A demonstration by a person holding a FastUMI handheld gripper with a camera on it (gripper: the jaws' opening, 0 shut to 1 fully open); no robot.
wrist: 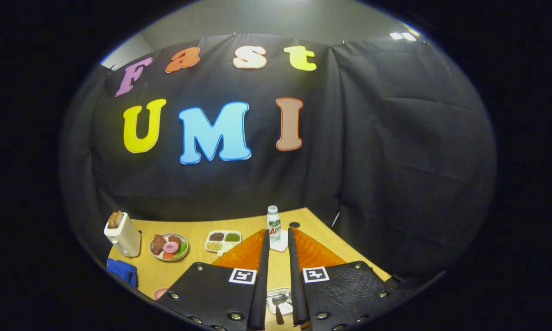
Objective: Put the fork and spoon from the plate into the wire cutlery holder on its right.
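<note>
Hand-held gripper (pixel 278 239) held above the counter (pixel 197 266), pointing toward the far cloth wall. Its two black fingers (pixel 263 276) stand spread a moderate way apart, a clear gap running between them. Nothing is pinched and nothing touches either finger.

Down in that gap, near the base of the fingers, a plate (pixel 276 294) shows in part, pale and shiny. On it lies a piece of cutlery with a rounded head and dark handle, most likely the spoon (pixel 278 304); fork or spoon cannot be told for certain. The wire holder cannot be made out from here.

Beyond the fingertips stands a small white bottle (pixel 273 223) with a green label, upright on a white coaster (pixel 280 246). Orange mats (pixel 243 253) spread either side behind the fingers.

Farther left on the counter: a divided tray (pixel 222 241) with dark, green and yellowish fillings, then a round plate of toy food (pixel 168 247), then a white toaster (pixel 123 235) with bread sticking up from its slot. A blue cloth (pixel 123 271) lies near the toaster on the counter's left edge. A pink rim (pixel 160 292) peeks out just left of the left finger's base.
</note>
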